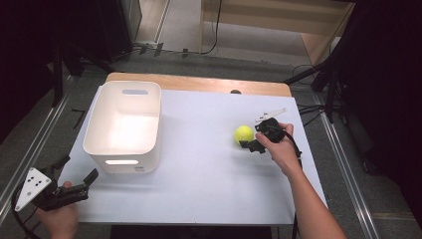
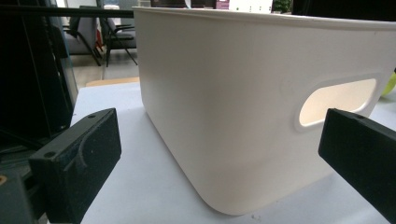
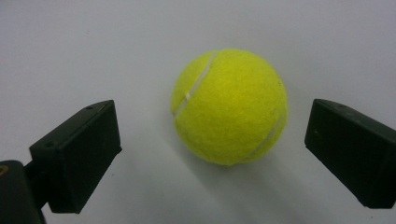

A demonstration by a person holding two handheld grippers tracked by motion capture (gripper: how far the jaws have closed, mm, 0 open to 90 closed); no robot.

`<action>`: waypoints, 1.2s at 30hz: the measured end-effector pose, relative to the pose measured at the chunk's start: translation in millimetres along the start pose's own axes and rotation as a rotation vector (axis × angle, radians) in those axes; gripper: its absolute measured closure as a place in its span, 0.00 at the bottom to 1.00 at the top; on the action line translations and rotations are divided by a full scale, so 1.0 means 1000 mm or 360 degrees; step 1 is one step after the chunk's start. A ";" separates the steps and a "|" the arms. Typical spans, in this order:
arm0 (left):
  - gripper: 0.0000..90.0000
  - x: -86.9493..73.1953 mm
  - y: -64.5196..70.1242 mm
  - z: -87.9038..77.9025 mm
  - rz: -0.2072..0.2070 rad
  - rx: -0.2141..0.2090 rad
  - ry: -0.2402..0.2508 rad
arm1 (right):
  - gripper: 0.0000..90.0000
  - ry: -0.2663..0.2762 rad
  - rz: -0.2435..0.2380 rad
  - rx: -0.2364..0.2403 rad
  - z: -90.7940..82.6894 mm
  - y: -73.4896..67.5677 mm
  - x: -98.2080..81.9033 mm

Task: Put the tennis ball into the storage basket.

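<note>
We see the right gripper (image 1: 253, 140) at the tennis ball (image 1: 244, 133), on the right part of the white table (image 1: 209, 174). In the right gripper view its 2 jaws stand apart, with the ball (image 3: 229, 106) just ahead of them and roughly centred in the gap. Clear table shows between each jaw and the ball, so no contact and nothing clamped. In the high view the right hand (image 1: 282, 148) covers most of that gripper; only the dark jaw ends beside the ball and a pale plate above the hand can be made out, and we cannot tell jaw spacing from there.

Left gripper (image 1: 77, 175) sits at the near left corner of the table, held in the left hand (image 1: 59, 219), which is cut off by the bottom edge. Jaws apart, nothing between them. The white bin (image 1: 124, 124) is just ahead of it. In the left gripper view the bin wall (image 2: 224, 116) spans the gap between the 2 jaws, with 1 handle slot ahead of the right jaw; the bin's right end runs out of frame. A sliver of yellow-green shows at the far right edge past the bin, too small to identify firmly. The bin's inside looks blown out by light in the high view, so we cannot read its contents.
</note>
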State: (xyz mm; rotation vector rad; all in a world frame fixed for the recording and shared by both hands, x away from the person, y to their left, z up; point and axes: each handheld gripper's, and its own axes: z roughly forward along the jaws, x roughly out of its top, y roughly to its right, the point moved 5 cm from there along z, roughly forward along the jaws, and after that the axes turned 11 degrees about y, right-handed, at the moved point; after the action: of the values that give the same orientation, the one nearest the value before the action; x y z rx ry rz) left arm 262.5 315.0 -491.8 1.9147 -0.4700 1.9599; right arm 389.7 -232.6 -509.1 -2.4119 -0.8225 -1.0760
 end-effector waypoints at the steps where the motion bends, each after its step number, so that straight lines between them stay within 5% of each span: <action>1: 0.00 0.000 0.000 0.000 0.0000 0.0000 0.0000 | 0.03 -0.0004 0.0003 0.0000 0.002 0.000 0.000; 36: 0.00 0.000 0.001 0.000 0.0008 -0.0007 0.0003 | 0.17 -0.0106 0.0088 -0.0110 0.030 0.008 -0.002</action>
State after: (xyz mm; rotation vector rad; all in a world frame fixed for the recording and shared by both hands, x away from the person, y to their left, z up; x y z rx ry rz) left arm 262.2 314.1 -491.9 1.9110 -0.4784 1.9620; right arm 410.1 -222.5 -530.3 -2.5244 -0.7468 -1.0243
